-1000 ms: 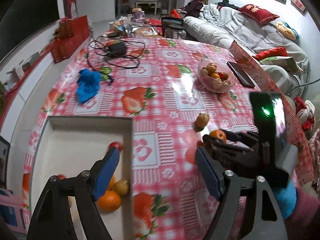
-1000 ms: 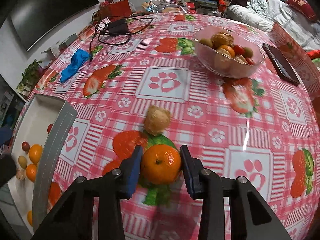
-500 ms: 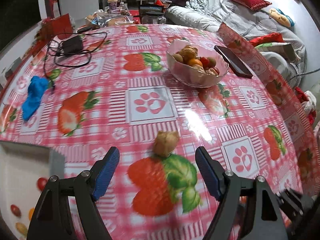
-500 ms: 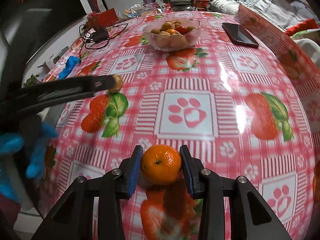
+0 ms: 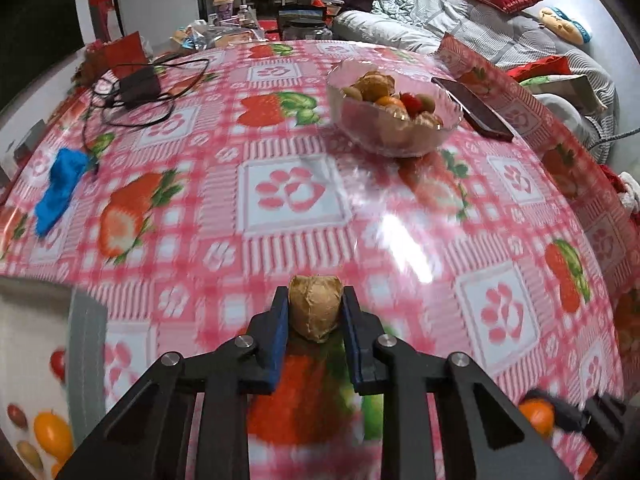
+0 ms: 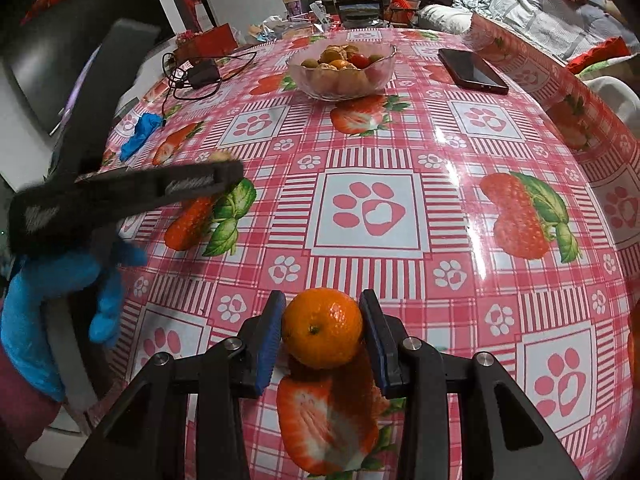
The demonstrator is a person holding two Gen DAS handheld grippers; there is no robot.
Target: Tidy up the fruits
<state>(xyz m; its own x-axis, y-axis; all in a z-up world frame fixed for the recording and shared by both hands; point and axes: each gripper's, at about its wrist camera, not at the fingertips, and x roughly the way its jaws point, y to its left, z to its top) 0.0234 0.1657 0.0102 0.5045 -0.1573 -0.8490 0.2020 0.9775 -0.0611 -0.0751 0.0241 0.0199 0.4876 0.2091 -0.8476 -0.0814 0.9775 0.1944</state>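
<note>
My left gripper [image 5: 315,312] is shut on a tan walnut [image 5: 315,306] just above the strawberry-print tablecloth. My right gripper [image 6: 322,328] is shut on an orange [image 6: 322,327] and holds it over the table's near edge; the orange also shows at the lower right of the left wrist view [image 5: 537,416]. A glass bowl [image 5: 394,136] of mixed fruit stands at the far middle, also in the right wrist view [image 6: 341,80]. A white tray [image 5: 32,320] with small fruits lies at the lower left. The left gripper crosses the left of the right wrist view [image 6: 224,170].
A black phone [image 6: 472,71] lies right of the bowl. A blue cloth [image 5: 60,192] and a black charger with cables [image 5: 138,86] lie at the far left. The table drops off at the right toward a sofa [image 5: 480,20].
My left gripper has moved forward and closed on the walnut. My right gripper has kept the orange and drawn it back toward the near edge of the table.
</note>
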